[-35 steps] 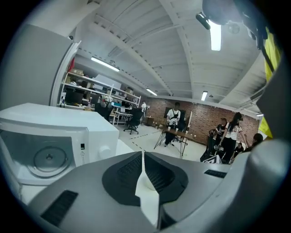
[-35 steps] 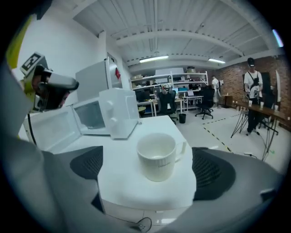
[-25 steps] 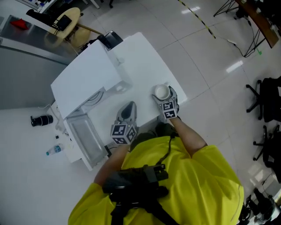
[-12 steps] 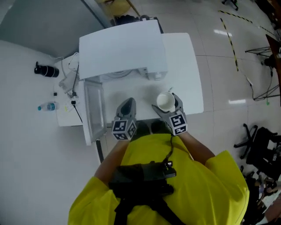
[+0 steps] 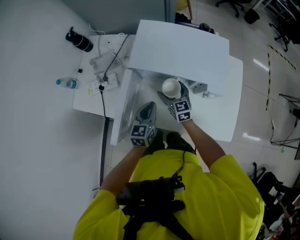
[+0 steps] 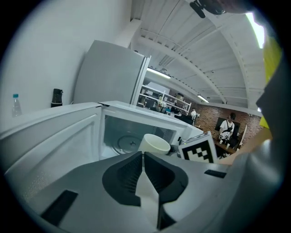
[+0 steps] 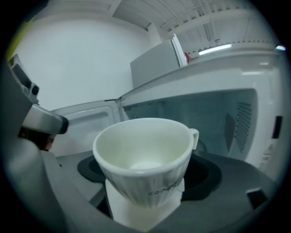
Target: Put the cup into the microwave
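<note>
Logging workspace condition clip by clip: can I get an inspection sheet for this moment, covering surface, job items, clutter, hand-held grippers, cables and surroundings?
Surface: white table carrying the microwave.
Job's things: microwave door swung open; white cup empty, upright, held in front of the cavity, not set down.
Clutter: water bottle and black cylinder at the table's left end.
Grippers: right hand-held gripper clamped on the cup; left hand-held gripper shut, empty.
Cables: black cable running to a power strip.
Surroundings: pale floor, office chairs, striped floor tape.

Water bottle, perhaps black flask
</note>
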Demonstrator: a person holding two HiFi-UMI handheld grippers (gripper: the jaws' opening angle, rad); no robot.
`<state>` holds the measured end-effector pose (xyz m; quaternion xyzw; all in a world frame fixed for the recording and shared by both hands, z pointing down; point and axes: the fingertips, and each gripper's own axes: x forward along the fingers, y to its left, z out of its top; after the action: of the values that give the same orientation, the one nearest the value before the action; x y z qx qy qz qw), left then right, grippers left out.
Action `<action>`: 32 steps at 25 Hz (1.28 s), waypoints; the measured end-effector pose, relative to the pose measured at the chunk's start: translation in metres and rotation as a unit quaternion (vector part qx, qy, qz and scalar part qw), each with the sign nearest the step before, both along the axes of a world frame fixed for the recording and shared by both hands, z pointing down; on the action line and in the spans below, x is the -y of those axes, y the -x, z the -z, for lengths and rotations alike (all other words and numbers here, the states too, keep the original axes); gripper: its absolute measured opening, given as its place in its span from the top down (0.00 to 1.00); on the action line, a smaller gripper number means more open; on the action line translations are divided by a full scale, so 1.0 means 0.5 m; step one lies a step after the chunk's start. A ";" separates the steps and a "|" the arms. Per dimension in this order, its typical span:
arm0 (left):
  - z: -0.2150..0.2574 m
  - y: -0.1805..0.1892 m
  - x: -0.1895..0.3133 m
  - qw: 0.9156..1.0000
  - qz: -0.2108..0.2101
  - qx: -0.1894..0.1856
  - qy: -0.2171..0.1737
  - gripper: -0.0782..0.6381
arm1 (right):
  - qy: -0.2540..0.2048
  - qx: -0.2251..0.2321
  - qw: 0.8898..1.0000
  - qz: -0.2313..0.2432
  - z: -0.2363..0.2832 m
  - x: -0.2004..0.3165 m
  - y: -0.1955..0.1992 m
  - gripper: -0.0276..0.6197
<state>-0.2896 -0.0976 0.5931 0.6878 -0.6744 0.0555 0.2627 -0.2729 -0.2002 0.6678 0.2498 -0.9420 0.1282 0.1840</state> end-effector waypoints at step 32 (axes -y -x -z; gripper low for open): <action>-0.030 0.057 0.067 0.997 -0.071 -0.017 -0.001 0.89 | 0.030 0.001 0.997 -0.073 -0.029 0.061 -0.018 0.18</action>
<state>-0.3181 -0.1312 0.6083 0.7353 -0.6192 0.0618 0.2685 -0.2638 -0.2309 0.6825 0.3123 -0.9171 0.1698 0.1804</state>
